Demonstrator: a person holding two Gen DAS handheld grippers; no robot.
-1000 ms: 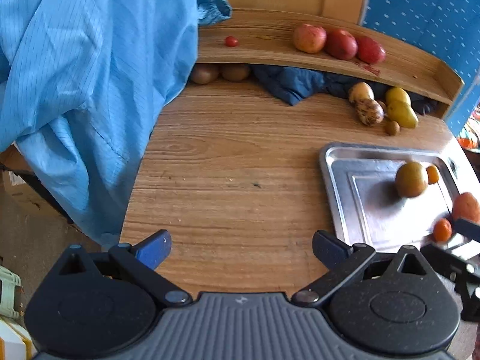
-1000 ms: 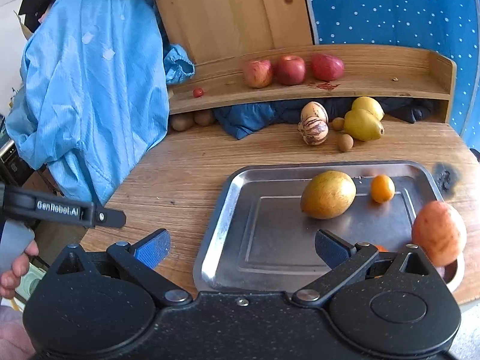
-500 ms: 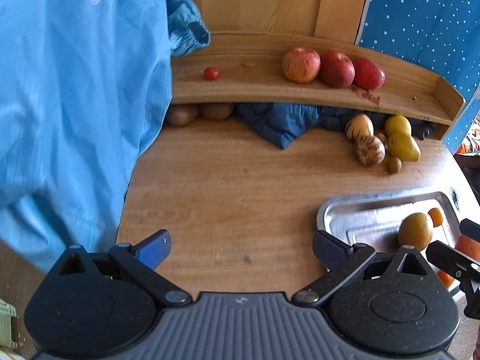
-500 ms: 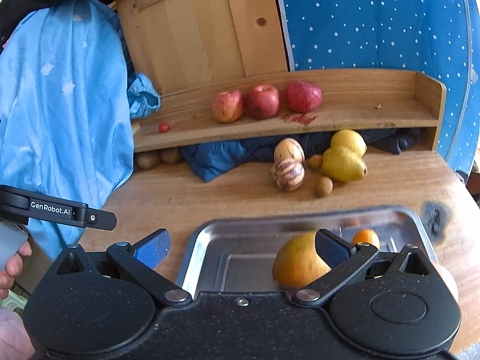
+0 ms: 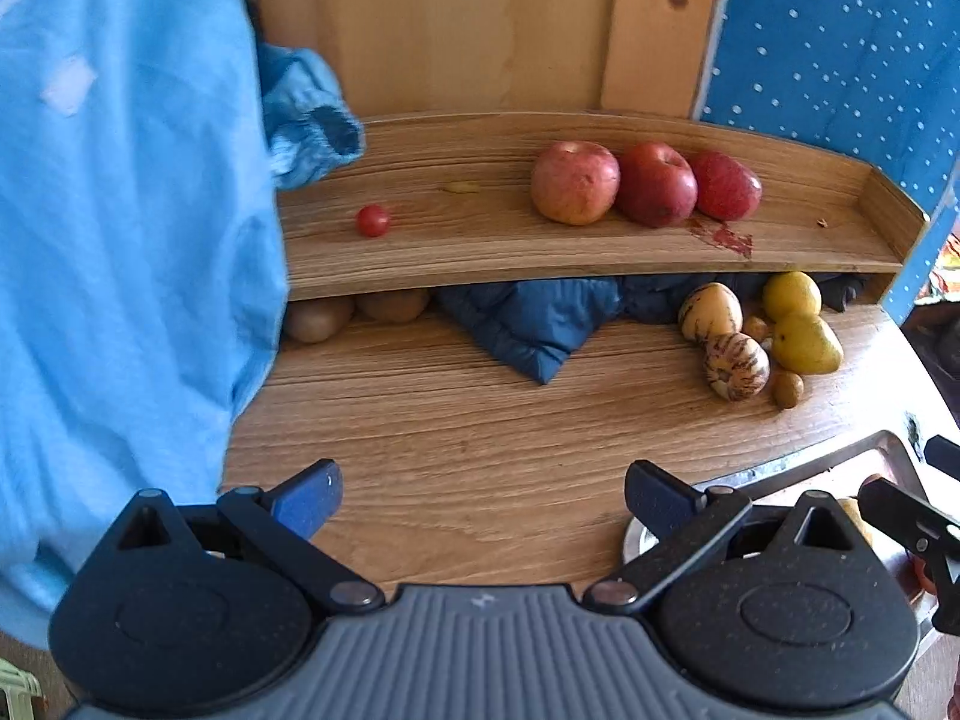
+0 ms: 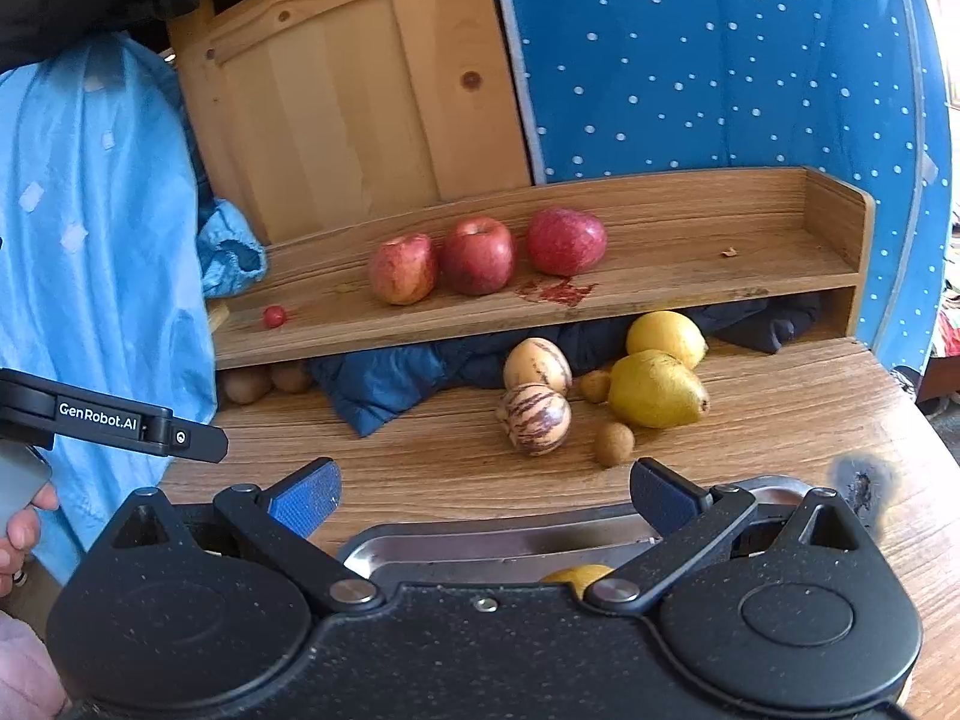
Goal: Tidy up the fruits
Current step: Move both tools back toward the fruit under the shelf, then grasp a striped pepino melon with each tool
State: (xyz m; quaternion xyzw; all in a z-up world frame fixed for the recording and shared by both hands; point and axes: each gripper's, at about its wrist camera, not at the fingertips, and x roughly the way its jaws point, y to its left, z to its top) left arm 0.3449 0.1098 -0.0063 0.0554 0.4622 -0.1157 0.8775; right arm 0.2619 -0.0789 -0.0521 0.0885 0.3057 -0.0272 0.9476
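Three red apples (image 5: 645,183) (image 6: 480,258) line the wooden shelf (image 5: 540,252), with a small cherry tomato (image 5: 372,220) to their left. Under the shelf's right end lie two striped melons (image 6: 534,411), two yellow fruits (image 6: 657,387) and small brown fruits (image 6: 613,443). A metal tray (image 6: 480,546) with a yellow fruit (image 6: 576,576) lies below my right gripper (image 6: 480,495), which is open and holds nothing. My left gripper (image 5: 480,495) is open over bare tabletop, also holding nothing. The tray's corner (image 5: 840,459) shows at its right.
A light blue garment (image 5: 120,270) hangs along the table's left edge. A dark blue cloth (image 5: 540,318) is stuffed under the shelf, with brown fruits (image 5: 348,312) to its left. A red stain (image 6: 555,291) marks the shelf. A burn mark (image 6: 861,483) sits near the tray.
Both grippers have tilted up and drawn back: the shelf fruits now sit central, and the tray has slid down under the gripper bodies. Both stay open.
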